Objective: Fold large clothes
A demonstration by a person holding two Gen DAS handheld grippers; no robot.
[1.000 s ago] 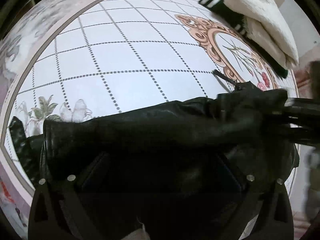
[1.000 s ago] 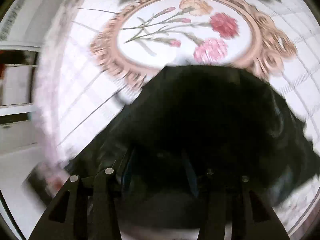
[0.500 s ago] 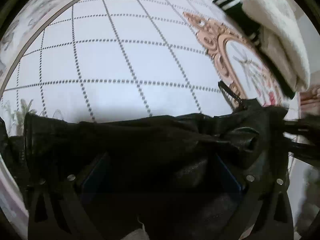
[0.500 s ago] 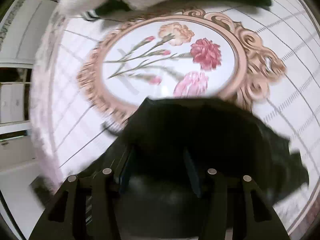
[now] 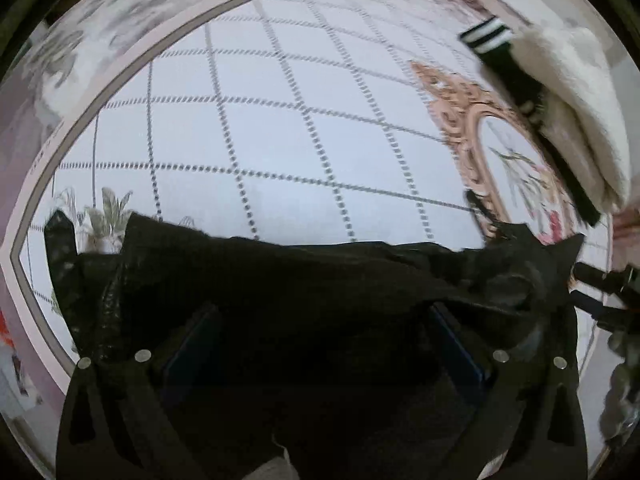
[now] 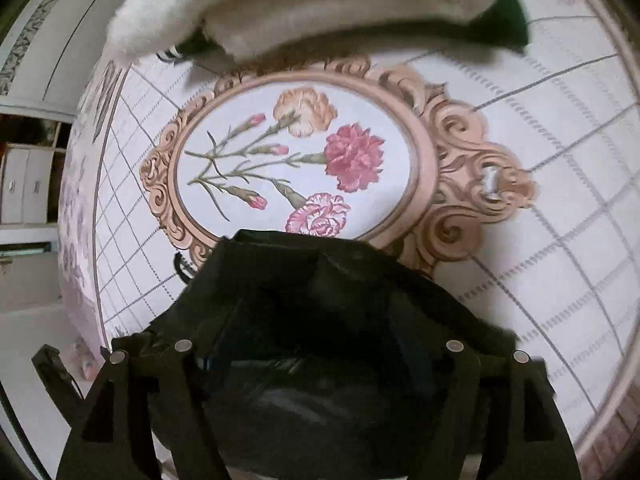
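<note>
A black leather-like garment [image 5: 304, 280] hangs across the bottom of the left wrist view, over a white patterned rug [image 5: 280, 140]. My left gripper [image 5: 320, 344] is shut on the garment's edge; the cloth covers its fingertips. In the right wrist view the same black garment [image 6: 320, 304] drapes over my right gripper [image 6: 320, 344], which is shut on it, just above the rug's flower medallion [image 6: 296, 160]. The right gripper's tool shows at the right edge of the left wrist view [image 5: 604, 280].
A folded cream fleece garment [image 5: 572, 104] lies on a dark green one with white-striped cuffs [image 5: 488, 40] at the rug's far side; both also show in the right wrist view [image 6: 320, 0]. A small silvery object [image 6: 490, 184] lies on the medallion's frame. White drawers [image 6: 24, 188] stand left.
Both grippers have carried the black garment forward over the rug toward the folded pile. The flower medallion and cream fleece are now closer in the right wrist view.
</note>
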